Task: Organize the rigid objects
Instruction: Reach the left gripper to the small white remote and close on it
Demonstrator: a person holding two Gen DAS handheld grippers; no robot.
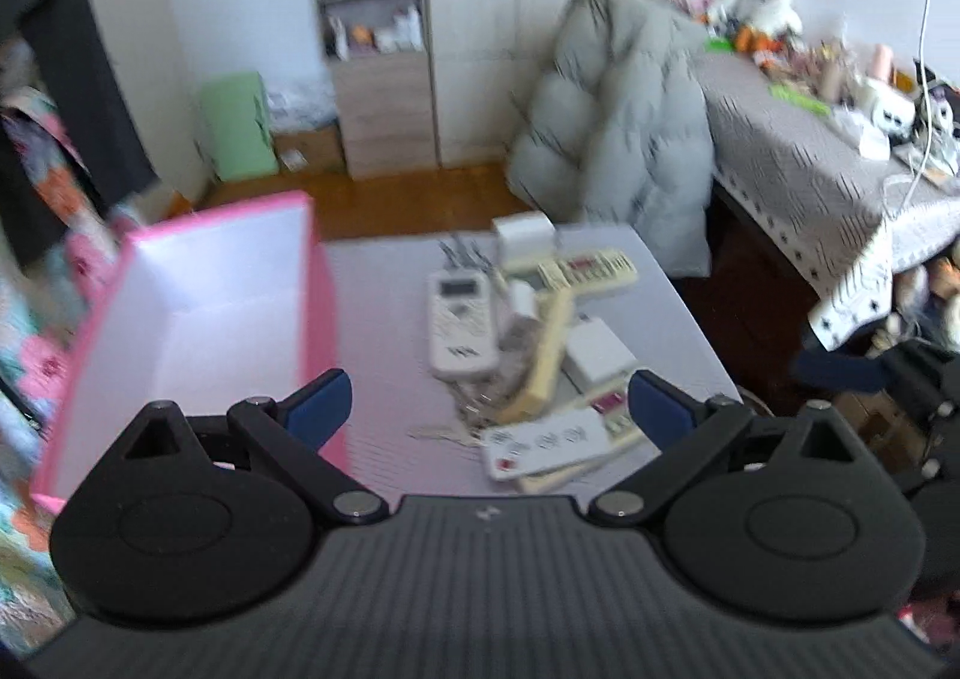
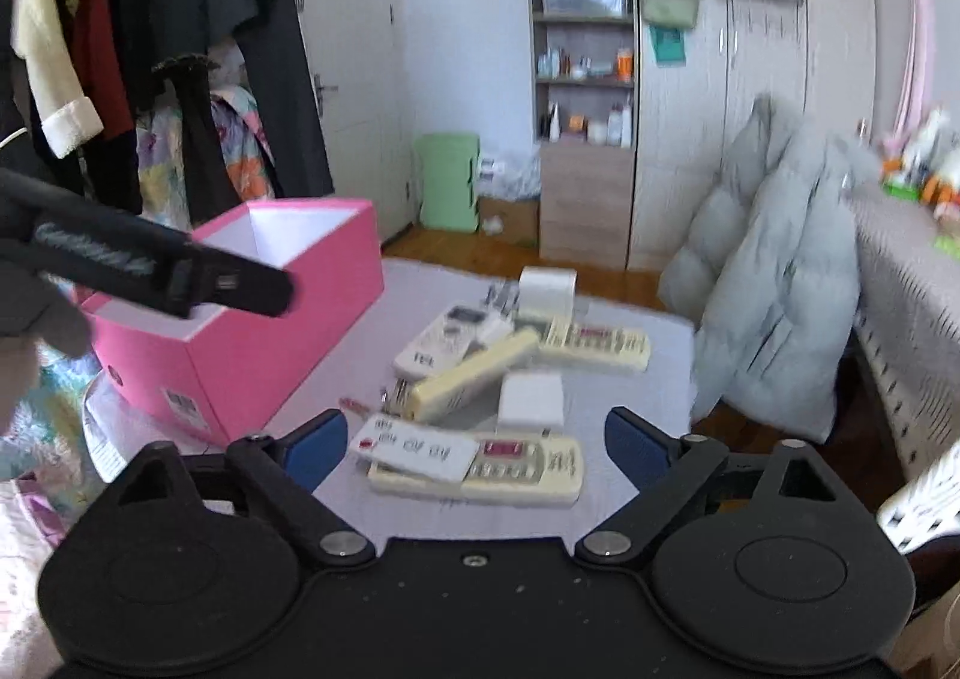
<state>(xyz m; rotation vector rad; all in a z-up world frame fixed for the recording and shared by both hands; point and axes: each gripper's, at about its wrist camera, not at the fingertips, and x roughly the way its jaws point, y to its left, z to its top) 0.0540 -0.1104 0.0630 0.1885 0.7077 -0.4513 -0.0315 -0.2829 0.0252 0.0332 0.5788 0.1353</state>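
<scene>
A pink box [image 1: 198, 313] with a white inside stands open at the table's left; it also shows in the right wrist view [image 2: 252, 331]. A pile of remote controls lies to its right: a white remote [image 1: 461, 322], a cream remote [image 1: 591, 266], a long cream one [image 2: 474, 373], a cream remote [image 2: 522, 472] with a white card [image 2: 417, 451] on it, white adapters [image 2: 531, 400] and keys [image 1: 474, 409]. My left gripper [image 1: 489, 406] is open and empty above the near table. My right gripper [image 2: 477, 448] is open and empty over the nearest remote.
The grey table [image 1: 384, 343] ends at a wooden floor. A pale puffer jacket [image 1: 624, 138] hangs on a chair at the right. A cluttered desk [image 1: 816, 162] stands far right. Clothes [image 2: 150, 48] hang at the left. The left gripper's body [image 2: 150, 265] crosses above the pink box.
</scene>
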